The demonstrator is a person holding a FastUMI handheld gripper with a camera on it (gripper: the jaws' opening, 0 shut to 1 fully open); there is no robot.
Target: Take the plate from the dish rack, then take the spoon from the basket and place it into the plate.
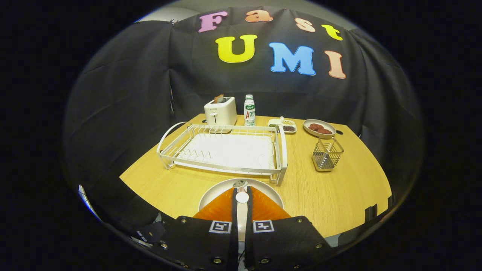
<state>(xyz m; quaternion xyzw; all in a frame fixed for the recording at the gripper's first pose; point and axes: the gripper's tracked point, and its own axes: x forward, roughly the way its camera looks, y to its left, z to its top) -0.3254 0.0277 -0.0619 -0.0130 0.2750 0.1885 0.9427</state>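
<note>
The white plate (214,192) lies flat on the wooden table (331,195), just in front of the white dish rack (226,150), whose tray holds nothing. My gripper (241,190) hangs over the plate, shut on the spoon (241,197). The spoon's pale handle runs back between the two fingers and its end pokes out ahead of the fingertips, above the plate's middle. The wire basket (327,153) stands to the right of the rack and looks empty. Much of the plate is hidden under the fingers.
Behind the rack stand a white toaster (220,111) and a small bottle (249,110). A small divided dish (282,126) and a plate of dark round pieces (319,128) sit at the back right. Bare tabletop lies right of the plate.
</note>
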